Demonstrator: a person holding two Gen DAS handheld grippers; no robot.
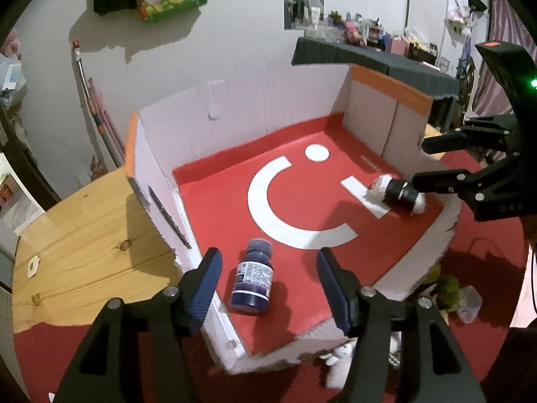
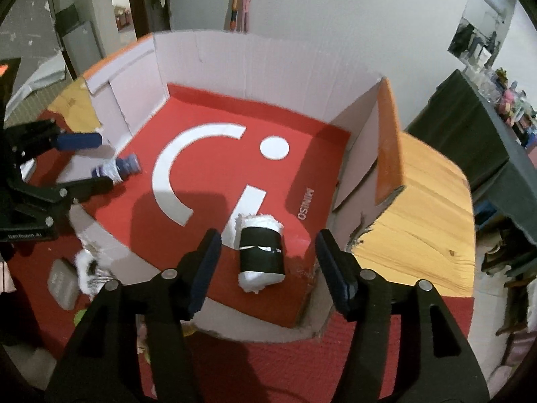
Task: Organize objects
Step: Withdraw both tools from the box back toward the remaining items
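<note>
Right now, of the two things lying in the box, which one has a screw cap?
The purple bottle, lying in front of the left gripper. The other, a white roll banded in black, has frayed ends and no cap.

box sitting on worktop | bottle lying in box by its left wall | wrapped roll lying in box near its right wall

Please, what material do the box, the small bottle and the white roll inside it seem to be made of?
Box: corrugated cardboard, matte; torn, ragged edges, red printed sheet on the floor.
Small bottle: probably dark purple plastic, slightly glossy, with paper label; glass is possible.
White roll: soft cloth or tissue, frayed fluffy ends, wrapped in a black band, maybe tape.
</note>
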